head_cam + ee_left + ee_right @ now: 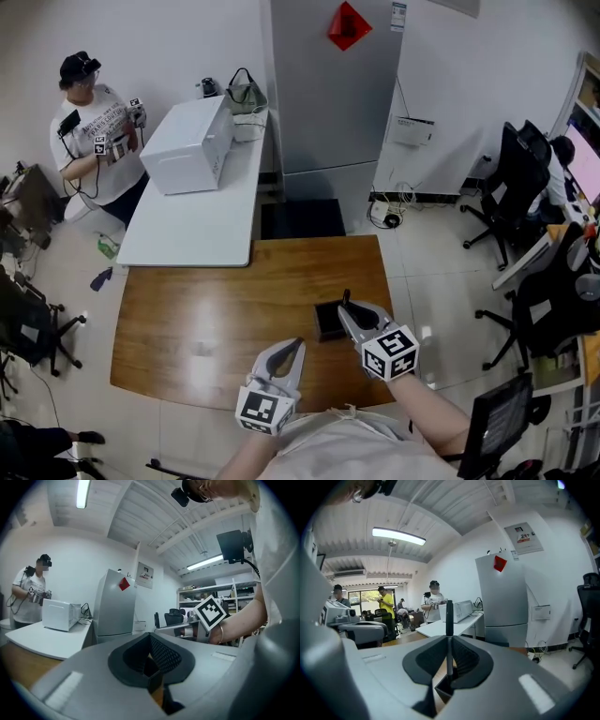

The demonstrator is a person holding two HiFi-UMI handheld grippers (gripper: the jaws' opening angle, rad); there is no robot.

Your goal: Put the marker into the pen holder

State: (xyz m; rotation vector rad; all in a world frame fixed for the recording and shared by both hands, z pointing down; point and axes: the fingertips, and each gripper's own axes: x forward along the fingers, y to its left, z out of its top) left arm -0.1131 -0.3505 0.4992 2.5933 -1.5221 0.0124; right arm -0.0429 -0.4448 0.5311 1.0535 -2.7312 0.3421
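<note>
A black pen holder [329,321] stands on the wooden table [206,328], right of its middle. My right gripper [349,307] hovers just to the right of it and slightly above, shut on a dark marker [346,297]. In the right gripper view the marker [449,616] stands upright between the pads, its top end well above the right gripper [449,654]. My left gripper [296,347] hangs over the table's near edge, left of the holder. Its jaws are shut with nothing between them, as the left gripper view shows of the left gripper [151,663].
A white table [202,216] with a microwave [190,142] joins the far side of the wooden one. A grey refrigerator [333,84] stands behind. A person [94,127] stands at the far left. Office chairs [511,192] and desks line the right side.
</note>
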